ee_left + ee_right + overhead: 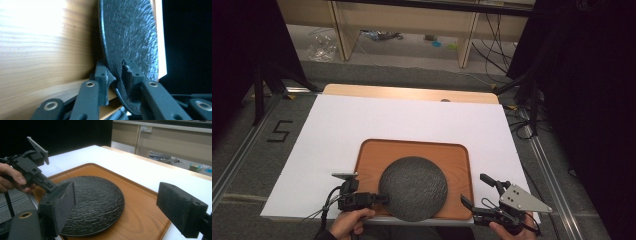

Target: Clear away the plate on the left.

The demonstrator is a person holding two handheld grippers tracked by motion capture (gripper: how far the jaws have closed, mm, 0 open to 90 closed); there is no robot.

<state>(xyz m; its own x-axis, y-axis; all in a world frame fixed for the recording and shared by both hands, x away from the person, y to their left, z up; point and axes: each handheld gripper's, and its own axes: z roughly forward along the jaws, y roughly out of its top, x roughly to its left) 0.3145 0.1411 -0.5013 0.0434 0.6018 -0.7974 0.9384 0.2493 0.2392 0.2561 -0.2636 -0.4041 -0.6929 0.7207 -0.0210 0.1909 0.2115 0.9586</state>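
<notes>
The dark round plate [413,188] lies flat in the wooden tray [462,155], which sits on the white-covered table [412,117]. It lies just ahead of the left hand-held gripper [379,198], whose jaws straddle the plate's near-left rim. In the left gripper view one pad sits under the rim and the other above it, but there is a sliver of space on both sides, so the jaws look slightly apart and not pinching; the plate [130,37] rests on the tray by its own weight. The right hand-held gripper [476,195] hovers off the tray's right near corner, jaws spread wide with nothing between them, the plate [92,202] lying ahead and to its left.

I'd judge the plate stiff, fairly heavy and breakable, like stoneware. Its rippled matte surface should give the pads some bite, so it is less slippery than a glazed one. The rim is the only place to take it: thin and slightly raised, with room for a pad beneath. Held from one edge it would want to droop, so a second grip from the right gripper on the opposite rim would steady it.

Being round, it has no long axis and points nowhere; its face is simply turned up.
</notes>
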